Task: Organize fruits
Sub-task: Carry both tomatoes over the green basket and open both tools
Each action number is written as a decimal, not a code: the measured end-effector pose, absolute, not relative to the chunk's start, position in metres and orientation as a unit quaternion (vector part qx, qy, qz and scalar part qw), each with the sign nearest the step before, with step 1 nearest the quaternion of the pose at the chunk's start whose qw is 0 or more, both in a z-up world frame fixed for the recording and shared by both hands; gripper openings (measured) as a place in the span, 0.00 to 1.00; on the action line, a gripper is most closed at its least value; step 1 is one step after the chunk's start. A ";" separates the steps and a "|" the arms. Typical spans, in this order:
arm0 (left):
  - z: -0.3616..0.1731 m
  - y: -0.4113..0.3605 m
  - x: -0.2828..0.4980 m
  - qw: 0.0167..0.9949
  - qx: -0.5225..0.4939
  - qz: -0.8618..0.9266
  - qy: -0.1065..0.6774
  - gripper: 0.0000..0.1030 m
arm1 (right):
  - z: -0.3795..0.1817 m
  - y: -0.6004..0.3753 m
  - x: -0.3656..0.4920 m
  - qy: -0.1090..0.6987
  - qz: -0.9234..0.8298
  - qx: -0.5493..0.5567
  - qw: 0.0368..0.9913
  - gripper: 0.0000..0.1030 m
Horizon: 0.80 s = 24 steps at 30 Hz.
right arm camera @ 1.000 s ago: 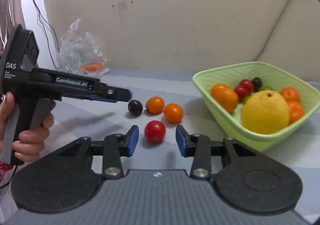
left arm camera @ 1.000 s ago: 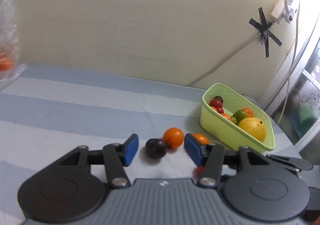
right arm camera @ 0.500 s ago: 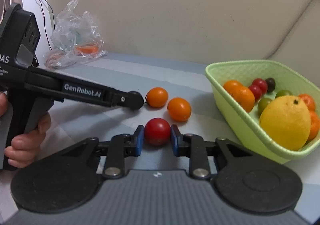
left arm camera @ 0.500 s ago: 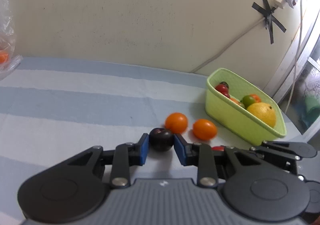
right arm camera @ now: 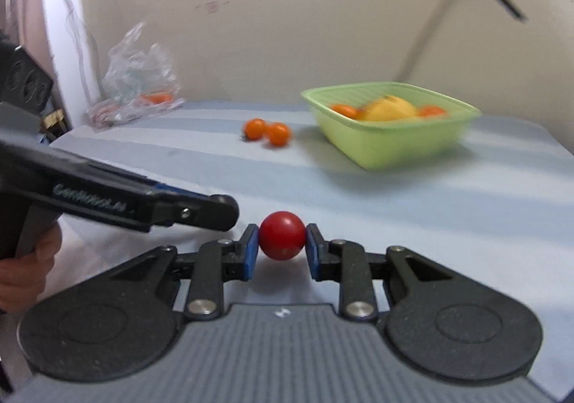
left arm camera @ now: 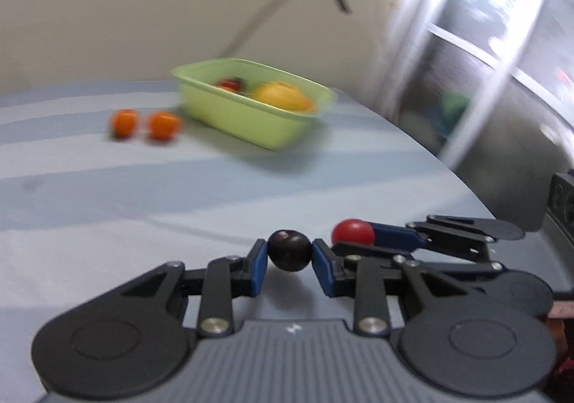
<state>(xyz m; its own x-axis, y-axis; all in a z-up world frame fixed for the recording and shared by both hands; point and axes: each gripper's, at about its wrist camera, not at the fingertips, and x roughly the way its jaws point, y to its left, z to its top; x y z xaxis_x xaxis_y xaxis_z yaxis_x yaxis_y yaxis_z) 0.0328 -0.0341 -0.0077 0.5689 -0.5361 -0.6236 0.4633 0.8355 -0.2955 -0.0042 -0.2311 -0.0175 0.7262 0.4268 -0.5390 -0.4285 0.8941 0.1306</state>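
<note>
My left gripper (left arm camera: 289, 256) is shut on a dark purple plum (left arm camera: 289, 249) and holds it above the striped cloth. My right gripper (right arm camera: 282, 248) is shut on a red tomato (right arm camera: 282, 235); the tomato also shows in the left wrist view (left arm camera: 352, 231), just right of the plum. Two orange fruits (left arm camera: 143, 123) lie on the cloth left of the green basket (left arm camera: 251, 123). They also show in the right wrist view (right arm camera: 267, 130), beside the basket (right arm camera: 394, 148), which holds a yellow fruit (right arm camera: 389, 109) and small orange ones. Both views are blurred.
A crumpled clear plastic bag (right arm camera: 138, 80) with something orange inside lies at the back left by the wall. The left gripper's body (right arm camera: 118, 200) and the hand holding it cross the right wrist view. A window (left arm camera: 502, 26) stands past the table's right edge.
Both grippers closed on their fruits, the plum and the tomato, then lifted and pulled back from the basket. The two orange fruits stay on the cloth.
</note>
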 end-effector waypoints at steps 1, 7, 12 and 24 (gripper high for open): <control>-0.007 -0.043 0.026 0.884 -0.039 -0.287 0.368 0.27 | -0.018 -0.239 -0.014 0.287 0.220 0.007 0.933 0.30; -0.011 -0.087 0.005 0.878 0.002 -0.292 0.378 0.27 | -0.021 -0.271 -0.051 0.262 0.161 0.027 0.951 0.30; -0.014 -0.098 -0.002 0.890 0.025 -0.261 0.374 0.30 | -0.032 -0.278 -0.053 0.269 0.133 0.019 0.954 0.30; -0.012 -0.106 -0.009 0.900 0.046 -0.231 0.368 0.36 | -0.034 -0.278 -0.065 0.261 0.123 0.015 0.957 0.31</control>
